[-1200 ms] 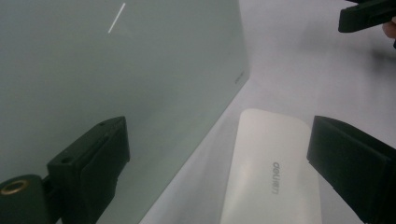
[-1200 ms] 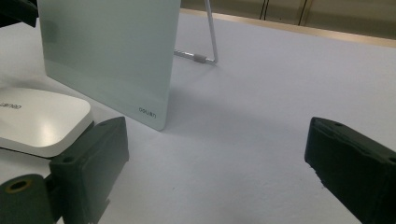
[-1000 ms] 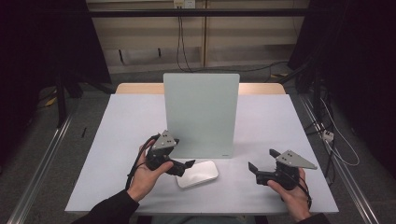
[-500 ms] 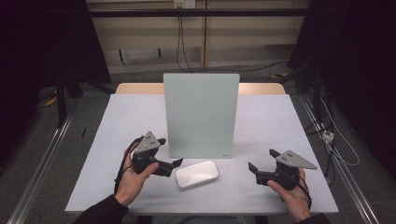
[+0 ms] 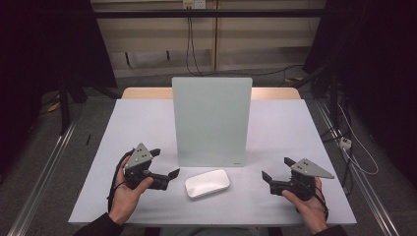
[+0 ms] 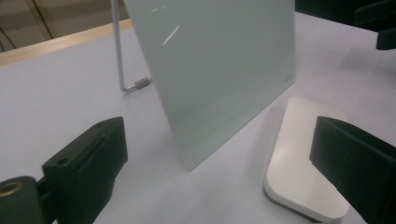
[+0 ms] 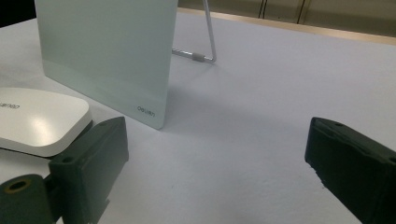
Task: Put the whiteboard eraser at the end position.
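A pale green glass panel (image 5: 211, 120) stands upright mid-table on a wire leg (image 7: 205, 56). A flat white rounded pad (image 5: 207, 183) lies just in front of it. My left gripper (image 5: 164, 163) hovers left of the pad, apart from it. Its jaws have just been opening and stand open with nothing between them. In the left gripper view, the left gripper (image 6: 219, 140) looks at the panel (image 6: 219, 79) and the pad (image 6: 303, 172). My right gripper (image 5: 277, 168) rests open to the right of the pad. The right gripper view has the right gripper (image 7: 219, 149), the panel (image 7: 107, 51) and the pad (image 7: 37, 119).
The white tabletop (image 5: 285, 128) ends in a wooden strip (image 5: 275, 93) at the back. Metal rails run along the floor on both sides. Cables and a power strip (image 5: 345, 143) lie on the floor at the right.
My left gripper has drawn back to the left, away from the white pad it was touching. The pad, the panel and the right gripper have stayed put.
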A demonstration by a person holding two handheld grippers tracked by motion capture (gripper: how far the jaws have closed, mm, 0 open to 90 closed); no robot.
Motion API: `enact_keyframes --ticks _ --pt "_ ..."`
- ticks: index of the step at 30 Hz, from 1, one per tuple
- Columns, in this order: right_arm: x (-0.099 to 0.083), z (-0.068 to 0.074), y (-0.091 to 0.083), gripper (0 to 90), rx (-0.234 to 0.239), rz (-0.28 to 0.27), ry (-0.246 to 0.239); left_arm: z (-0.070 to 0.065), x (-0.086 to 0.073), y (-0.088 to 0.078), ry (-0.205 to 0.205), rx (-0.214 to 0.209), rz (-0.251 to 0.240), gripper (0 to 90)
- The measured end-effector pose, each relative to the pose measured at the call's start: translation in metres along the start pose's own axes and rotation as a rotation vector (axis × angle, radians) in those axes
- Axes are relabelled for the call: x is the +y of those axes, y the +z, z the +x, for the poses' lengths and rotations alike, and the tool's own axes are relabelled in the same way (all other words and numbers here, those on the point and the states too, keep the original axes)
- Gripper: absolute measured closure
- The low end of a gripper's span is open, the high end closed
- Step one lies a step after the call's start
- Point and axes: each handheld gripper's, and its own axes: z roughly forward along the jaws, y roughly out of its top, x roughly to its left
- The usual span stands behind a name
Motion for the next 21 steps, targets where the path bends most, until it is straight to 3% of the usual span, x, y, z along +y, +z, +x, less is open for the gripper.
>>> enact_keyframes --ticks 9,15,18,21 --pt "-0.001 -0.001 -0.002 6.1 -0.005 0.004 0.004 0.010 -0.009 -0.018 -0.084 0.042 -0.038 4.4" --pt "-0.001 -0.001 -0.002 6.1 -0.009 0.003 0.003 0.010 -0.019 -0.023 -0.089 0.048 -0.024 4.4" --pt "-0.001 -0.001 -0.003 6.2 -0.008 0.002 0.004 0.009 -0.022 -0.029 -0.084 0.101 -0.040 4.4" --pt "-0.001 -0.001 -0.003 6.2 -0.009 0.002 0.003 0.010 -0.023 -0.033 -0.088 0.119 -0.066 4.4"
